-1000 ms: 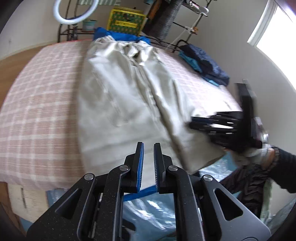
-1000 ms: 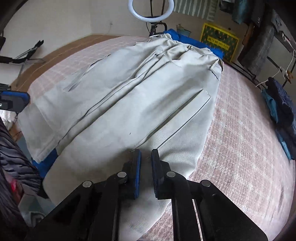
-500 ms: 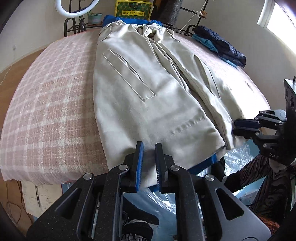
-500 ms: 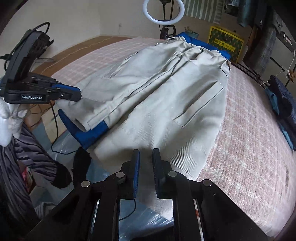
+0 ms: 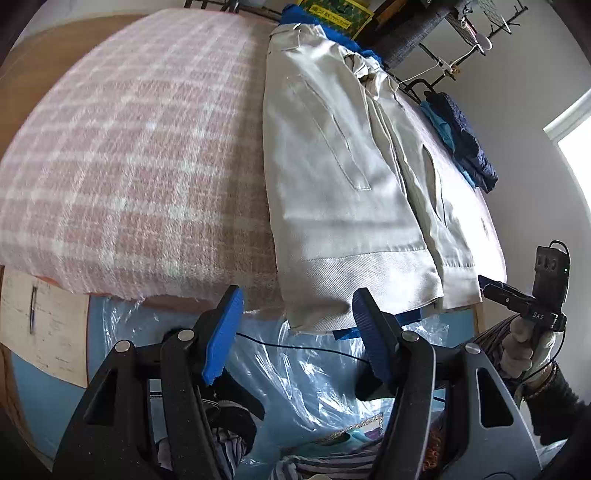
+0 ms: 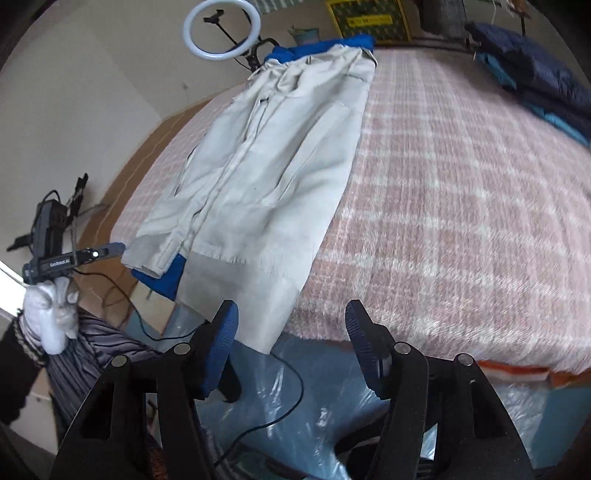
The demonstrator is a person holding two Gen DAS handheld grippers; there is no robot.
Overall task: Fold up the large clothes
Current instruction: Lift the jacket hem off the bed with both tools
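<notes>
A yellow crate [image 6: 367, 18] sits at the top of the right wrist view, its contents too small to make out. The beige coat [image 5: 343, 192] lies lengthwise on the bed [image 5: 129, 155], over a pink plaid blanket, running from the top centre of the left wrist view down to the lower middle, where its hem hangs over the bed's edge (a blue lining [image 6: 162, 278] shows under the hem). Its front panels overlap, pocket seams visible. The left gripper [image 5: 295, 332] and right gripper [image 6: 290, 341] both stand with fingers apart, holding nothing, just off the hem. Folded navy clothes [image 6: 535, 70] lie on the bed at upper right.
</notes>
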